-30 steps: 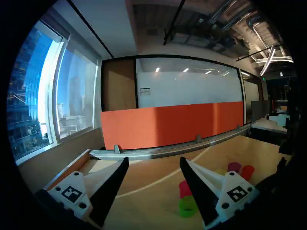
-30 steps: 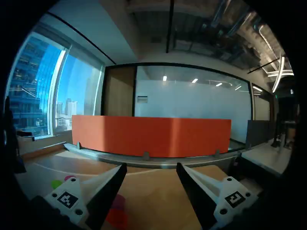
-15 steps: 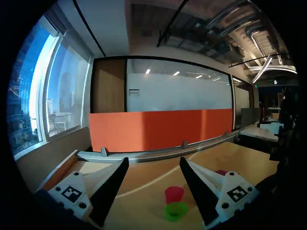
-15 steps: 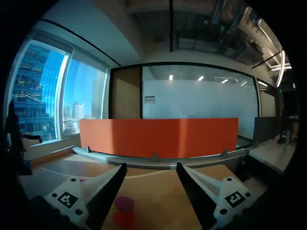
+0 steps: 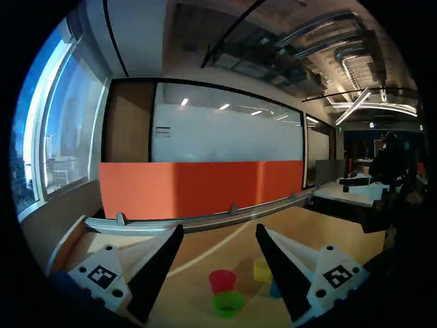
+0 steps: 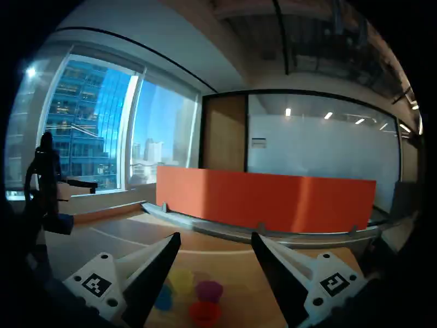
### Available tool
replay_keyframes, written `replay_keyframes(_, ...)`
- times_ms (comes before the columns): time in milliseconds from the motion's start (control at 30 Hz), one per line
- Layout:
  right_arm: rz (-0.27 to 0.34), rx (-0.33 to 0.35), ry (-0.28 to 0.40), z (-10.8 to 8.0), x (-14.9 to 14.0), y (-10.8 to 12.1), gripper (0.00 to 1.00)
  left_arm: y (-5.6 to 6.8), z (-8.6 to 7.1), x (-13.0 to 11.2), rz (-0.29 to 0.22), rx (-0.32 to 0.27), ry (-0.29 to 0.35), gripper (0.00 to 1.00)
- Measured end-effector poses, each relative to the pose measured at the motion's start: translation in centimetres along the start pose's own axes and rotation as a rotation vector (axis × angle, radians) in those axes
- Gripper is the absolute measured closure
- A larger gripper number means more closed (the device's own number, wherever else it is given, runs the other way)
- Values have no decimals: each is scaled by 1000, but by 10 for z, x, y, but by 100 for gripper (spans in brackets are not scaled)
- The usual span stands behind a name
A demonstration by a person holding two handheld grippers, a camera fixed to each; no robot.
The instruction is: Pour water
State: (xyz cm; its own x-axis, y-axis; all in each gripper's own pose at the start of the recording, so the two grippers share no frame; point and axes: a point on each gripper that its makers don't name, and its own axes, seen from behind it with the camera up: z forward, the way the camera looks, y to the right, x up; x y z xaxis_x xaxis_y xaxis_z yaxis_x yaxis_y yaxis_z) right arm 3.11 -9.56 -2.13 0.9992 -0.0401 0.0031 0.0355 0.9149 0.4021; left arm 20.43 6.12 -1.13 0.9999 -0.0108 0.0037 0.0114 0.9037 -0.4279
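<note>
The left claw and right claw gaped wide, empty; a careless grab could topple the green cup beside the red cup.

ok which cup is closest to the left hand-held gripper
The green cup, lowest in the left gripper view, in front of the left hand-held gripper. The red cup stands just behind it, the yellow cup farther back.
</note>
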Motion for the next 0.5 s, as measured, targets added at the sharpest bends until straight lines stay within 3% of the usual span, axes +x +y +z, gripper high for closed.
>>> replay_keyframes(267, -25, 133, -11, 8, 2, -31, 0, 19, 1, 1, -5, -102, -3, 1)
replay_keyframes(500, -14, 195, -19, 13, 0, -43, 0, 19, 4, -11, 14, -130, -32, 1)
